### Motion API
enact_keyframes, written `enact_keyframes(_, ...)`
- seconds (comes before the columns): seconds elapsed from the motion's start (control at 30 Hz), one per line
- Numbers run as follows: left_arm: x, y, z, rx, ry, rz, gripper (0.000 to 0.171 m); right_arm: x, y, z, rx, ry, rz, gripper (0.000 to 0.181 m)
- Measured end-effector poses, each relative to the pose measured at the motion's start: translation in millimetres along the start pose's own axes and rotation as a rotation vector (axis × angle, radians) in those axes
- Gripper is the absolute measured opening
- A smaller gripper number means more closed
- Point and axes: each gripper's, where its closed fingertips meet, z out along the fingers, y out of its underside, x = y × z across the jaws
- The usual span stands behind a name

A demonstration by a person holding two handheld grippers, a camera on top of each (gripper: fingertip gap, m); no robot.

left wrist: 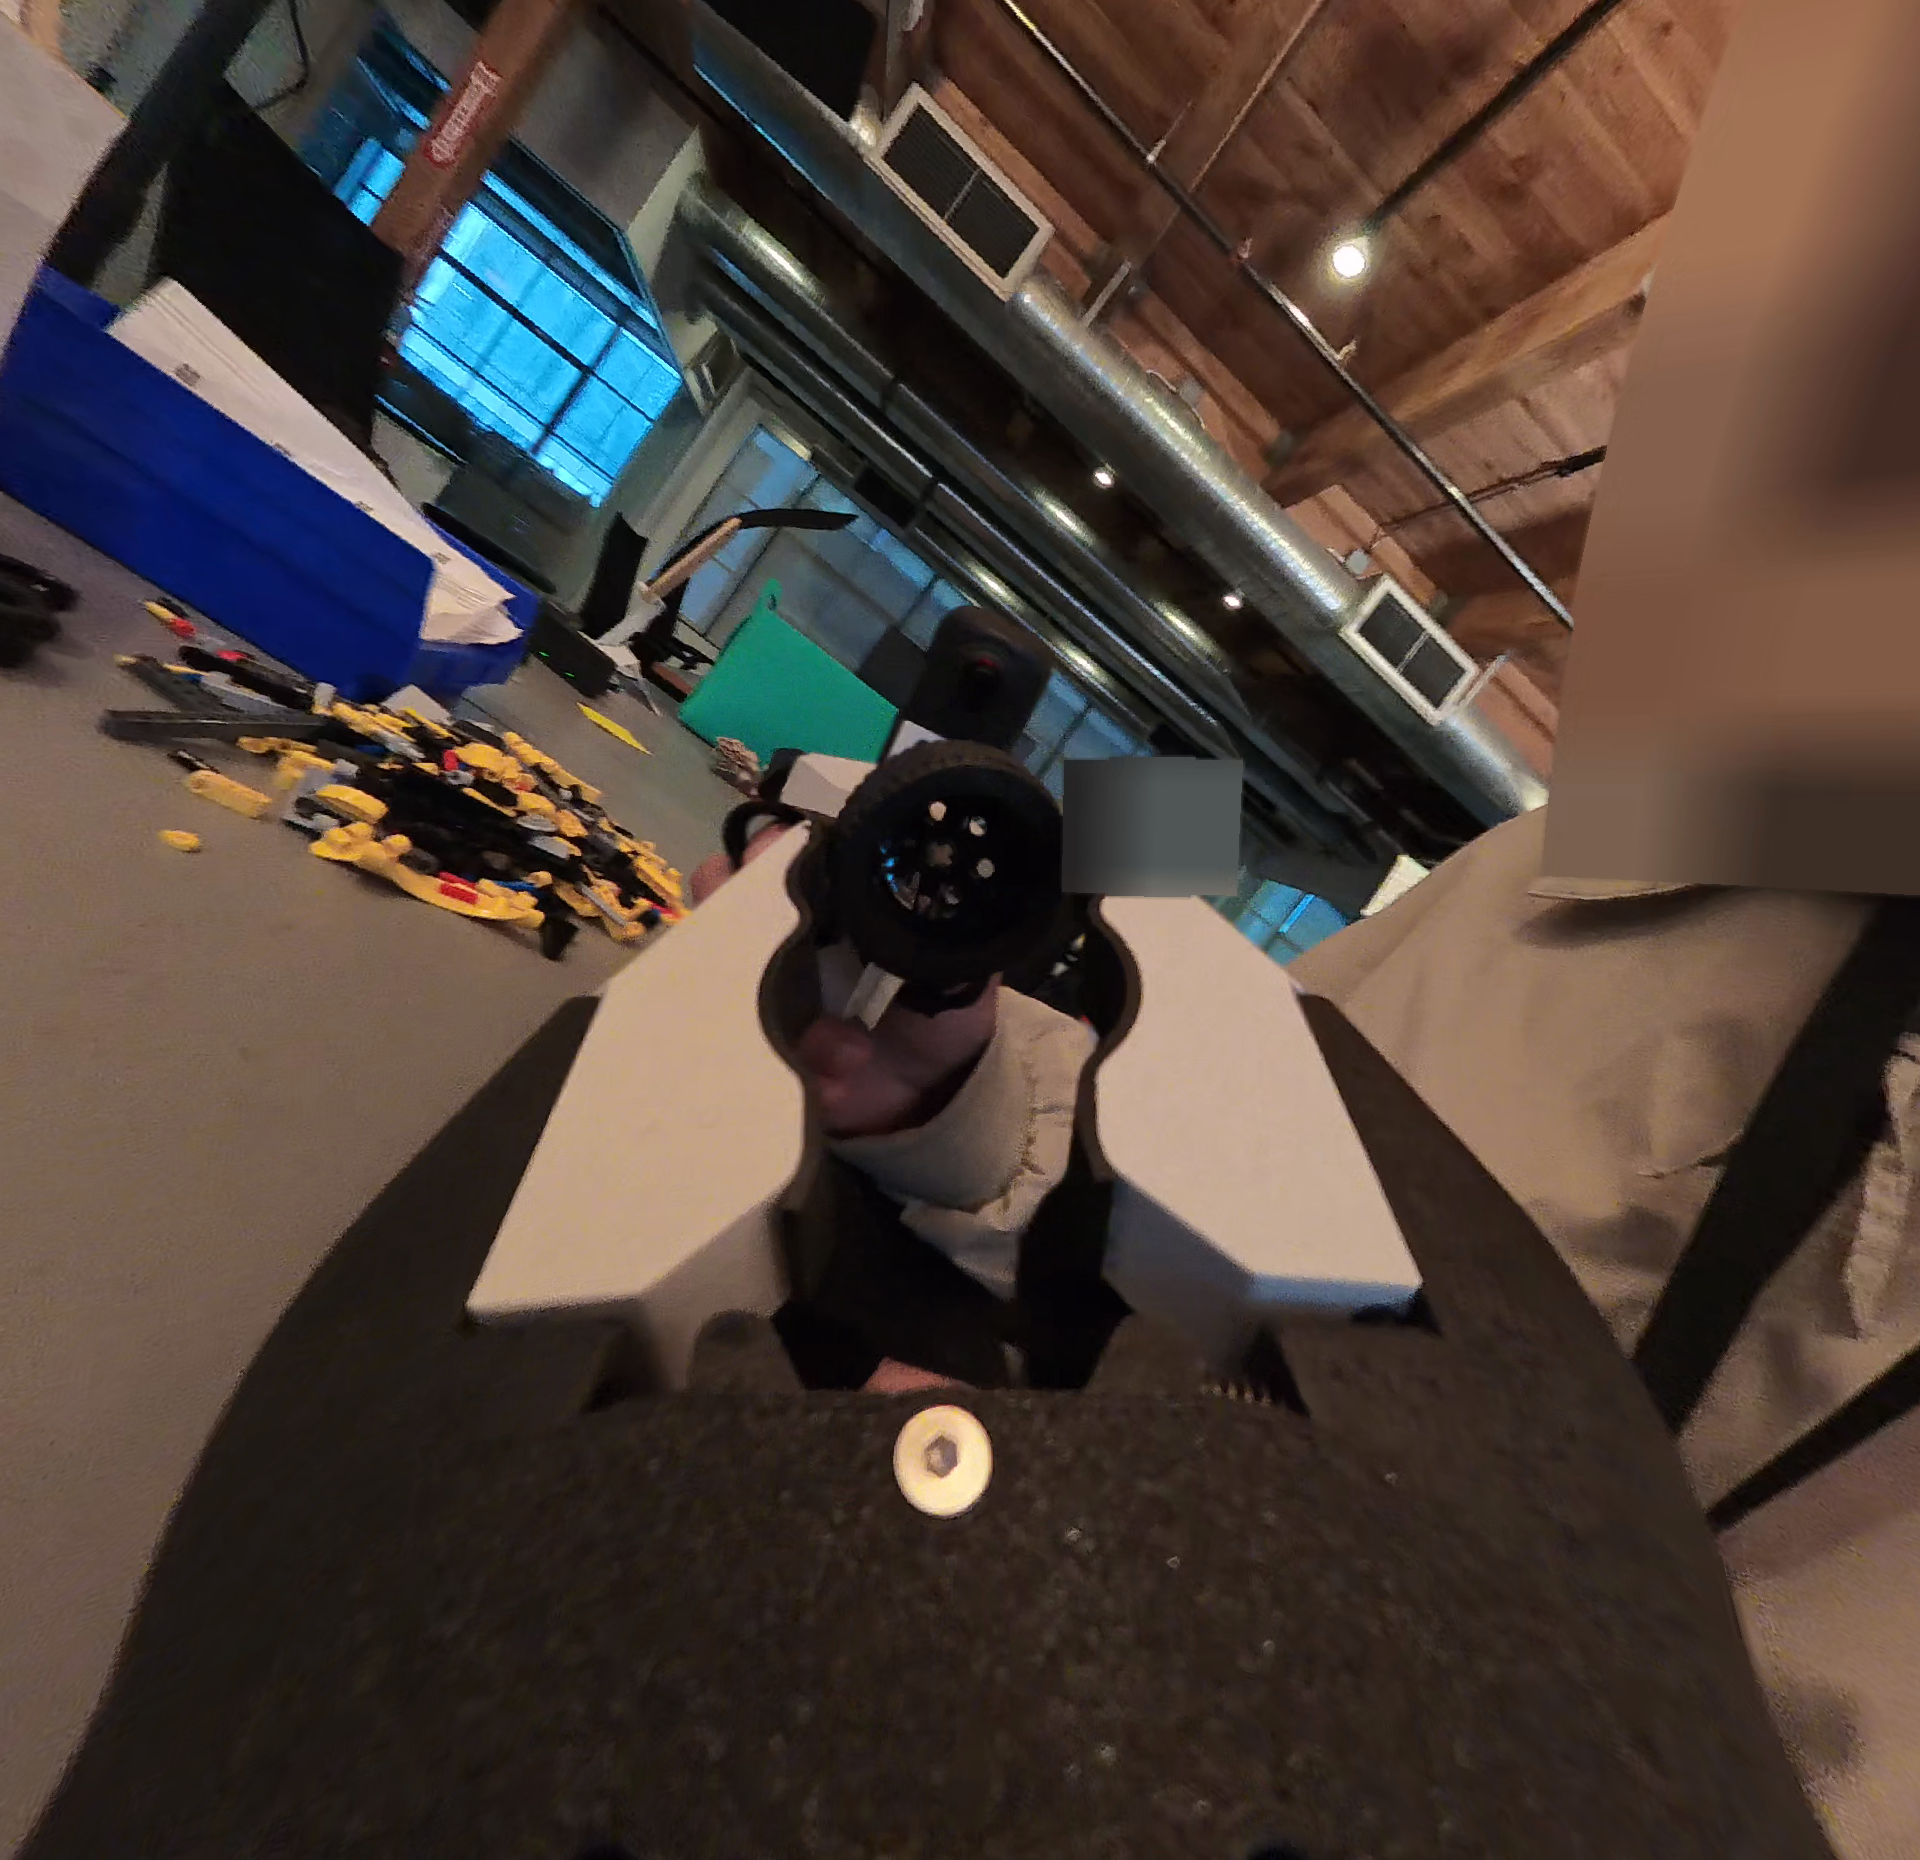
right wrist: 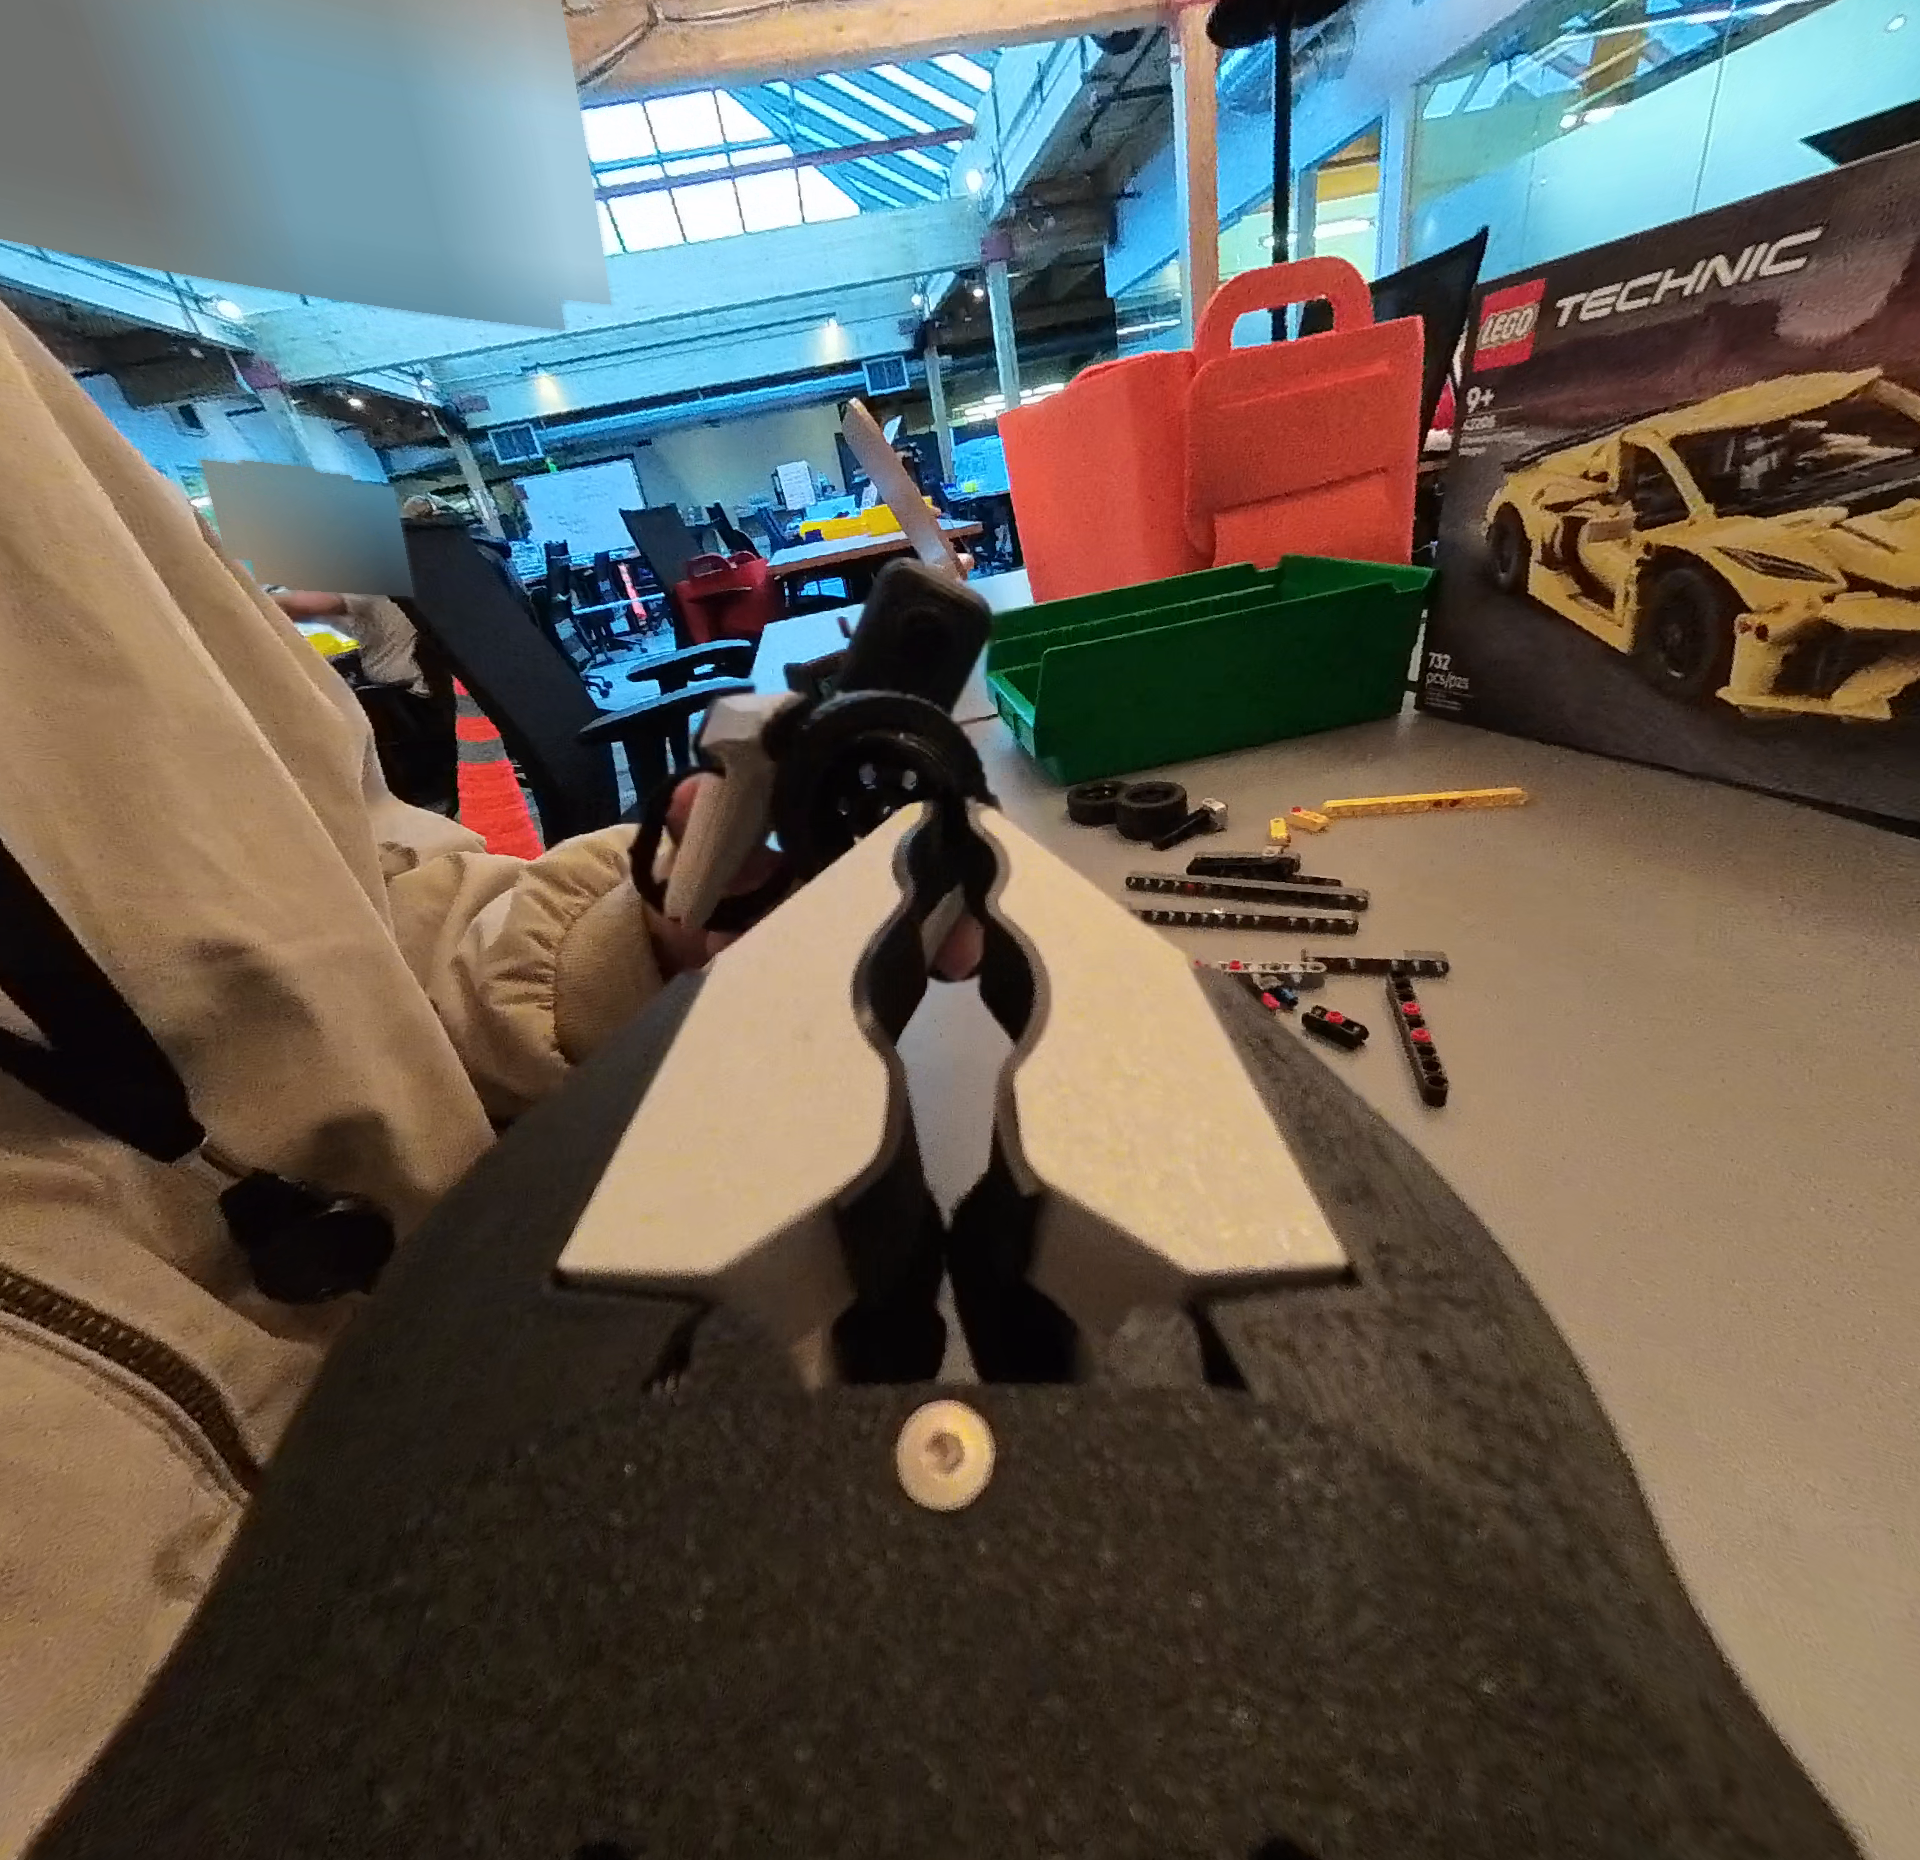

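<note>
between left tool (left wrist: pixel 951 901) fingers: black wheel (left wrist: pixel 940 865) (right tool (right wrist: pixel 940 823) pinching tyre).

Open-plan workshop office: exposed ducts (left wrist: pixel 1143 408), desks (right wrist: pixel 873 548), office chairs (right wrist: pixel 582 688).

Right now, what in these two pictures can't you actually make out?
- Left wrist view: whatever sits behind the black wheel. The wheel, held between the fingers of the left hand-held gripper, hides it.
- Right wrist view: whether the right hand-held gripper pinches the wheel's tyre. Its own fingertips cover the contact.
- Left wrist view: single parts in the yellow and black pile. They are too small.
- Right wrist view: what the green bin holds. Its wall hides it.
</note>
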Motion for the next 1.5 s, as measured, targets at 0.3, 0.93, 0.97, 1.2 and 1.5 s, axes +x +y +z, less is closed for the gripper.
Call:
enact_keyframes(0.3,-45.2,-24.6,-28.9,0.092,-0.372,0.191,0.039,71.1,14.4,-28.6,-0.105,0.446,0.019,0.002)
enact_keyframes(0.93,-53.5,7.1,-17.8,-0.092,-0.465,0.283,0.045,352.9,27.6,-212.1,-1.292,0.869,0.477,0.003)
enact_keyframes(0.97,-53.6,7.3,-17.8,-0.09,-0.46,0.27,0.045,354.5,31.5,-214.5,-1.311,0.866,0.483,0.003)
enact_keyframes(1.2,-54.4,12.1,-14.9,-0.113,-0.444,0.25,0.045,357.1,41.9,-217.9,-1.332,0.843,0.538,0.004)
enact_keyframes(1.5,-56.7,11.3,-15.7,-0.106,-0.443,0.224,0.045,364.1,45.7,-206.5,-1.326,0.821,0.525,0.003)
